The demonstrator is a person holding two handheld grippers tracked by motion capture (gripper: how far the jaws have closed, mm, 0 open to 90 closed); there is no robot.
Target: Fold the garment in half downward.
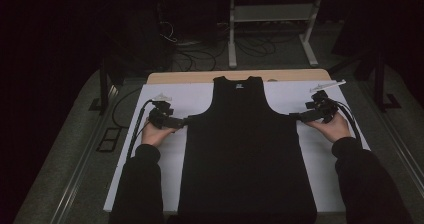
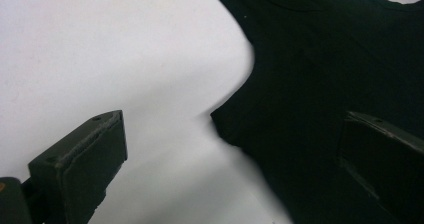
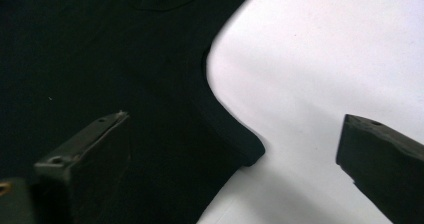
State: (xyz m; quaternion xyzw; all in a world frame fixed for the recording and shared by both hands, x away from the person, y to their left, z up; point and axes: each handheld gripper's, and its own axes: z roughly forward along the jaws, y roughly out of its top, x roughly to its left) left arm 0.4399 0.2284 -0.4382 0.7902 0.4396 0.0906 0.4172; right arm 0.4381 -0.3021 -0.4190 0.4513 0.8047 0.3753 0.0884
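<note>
We have the black tank top (image 1: 247, 154) flat on the white sheet (image 1: 165, 184), hem near, neck far. Our left gripper (image 1: 184, 122) and right gripper (image 1: 295, 116) straddle its 2 armpit corners, jaws apart, nothing pinched. We judge any fold unstarted.

The black tank top (image 1: 247, 154) is running off the bottom edge at the counter's (image 1: 160, 159) near edge, hem hidden; its neck label is too small to read.
</note>
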